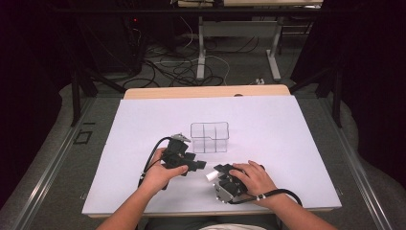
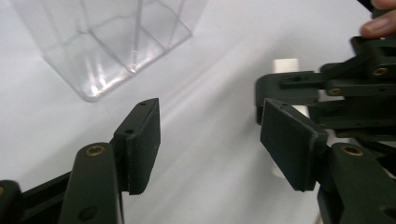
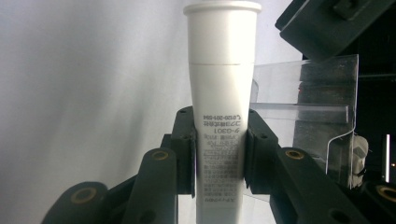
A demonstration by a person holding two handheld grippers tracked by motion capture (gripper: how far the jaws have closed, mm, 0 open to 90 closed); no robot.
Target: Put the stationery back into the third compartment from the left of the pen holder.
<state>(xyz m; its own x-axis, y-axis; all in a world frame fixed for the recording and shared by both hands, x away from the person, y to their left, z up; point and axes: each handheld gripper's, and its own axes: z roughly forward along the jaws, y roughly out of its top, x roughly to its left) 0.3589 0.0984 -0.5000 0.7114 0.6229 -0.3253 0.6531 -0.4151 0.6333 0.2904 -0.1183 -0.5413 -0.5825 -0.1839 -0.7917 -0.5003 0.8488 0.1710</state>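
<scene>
Your right gripper [image 1: 221, 173], nearest you on the tabletop [image 1: 297, 143], has its jaws clamped on a white tube [image 3: 220, 116]: the right gripper view shows both pads pressed flat against the printed body, with the cap end projecting forward beyond them. In the high view, the cap end [image 1: 210, 176] points toward your left gripper [image 1: 197, 165], which sits just beside it. The left jaws stand apart with nothing between them; the left gripper view places the tube [image 2: 286, 65] behind the right gripper's linkage, clear of the left pads [image 2: 142, 140]. Judge the step in hand as transport of the tube, held by the right gripper alone. Beyond both grippers stands the clear divided organiser [image 1: 209, 137], upright and apparently empty. The next move calls for lifting the tube, tipping it upright, and aligning it over one compartment before lowering. Keep the left gripper clear of the organiser's rim, or use it to steady the wall
</scene>
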